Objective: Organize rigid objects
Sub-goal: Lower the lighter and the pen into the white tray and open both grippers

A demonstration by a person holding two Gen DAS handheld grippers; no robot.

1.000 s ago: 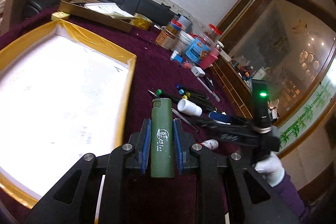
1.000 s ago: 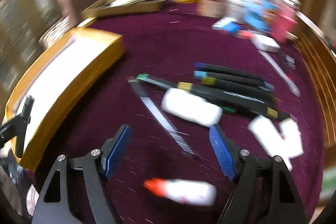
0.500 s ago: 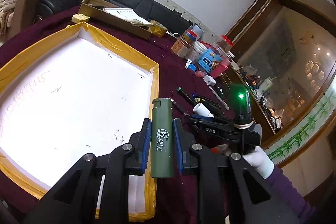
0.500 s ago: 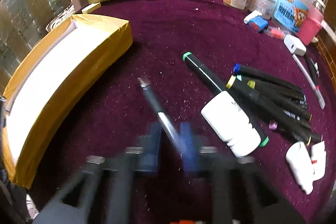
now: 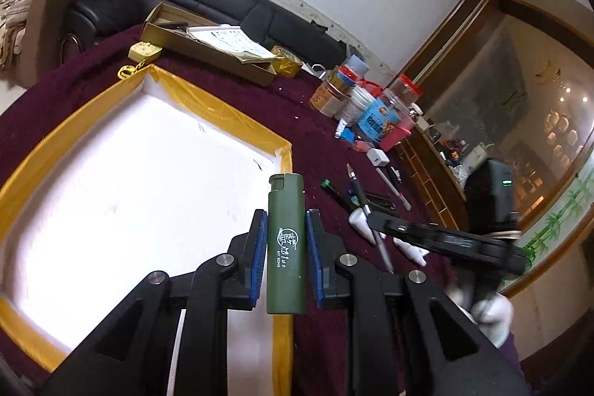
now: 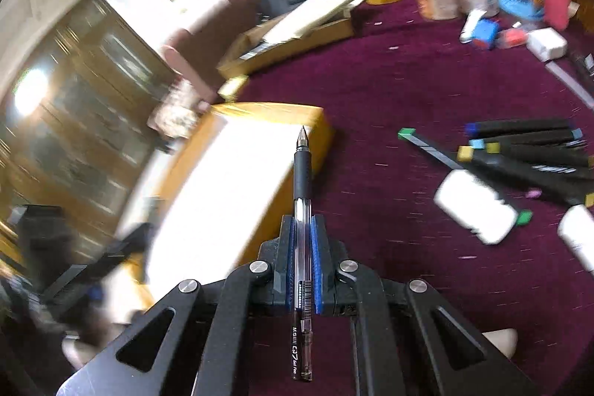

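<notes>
Green lighter: matte olive plastic, rectangular, white print on its face; long axis runs along the fingers, cap end pointing forward and away from the camera.
Left gripper: closed on the lighter, one blue ribbed pad against each long side, held above the near corner of the tray.
Pen: one clear-barrelled gel pen with black rubber grip; metal tip points forward toward the tray, long axis along the fingers.
Right gripper: clamped narrowly on the pen's barrel, above the cloth beside the tray.
Tray: one shallow white foam box, rim wrapped in yellow tape.
Cloth: maroon, fuzzy.
Markers: roughly five black ones with coloured caps, lying side by side.
White bottle: one, lying across the markers.
</notes>
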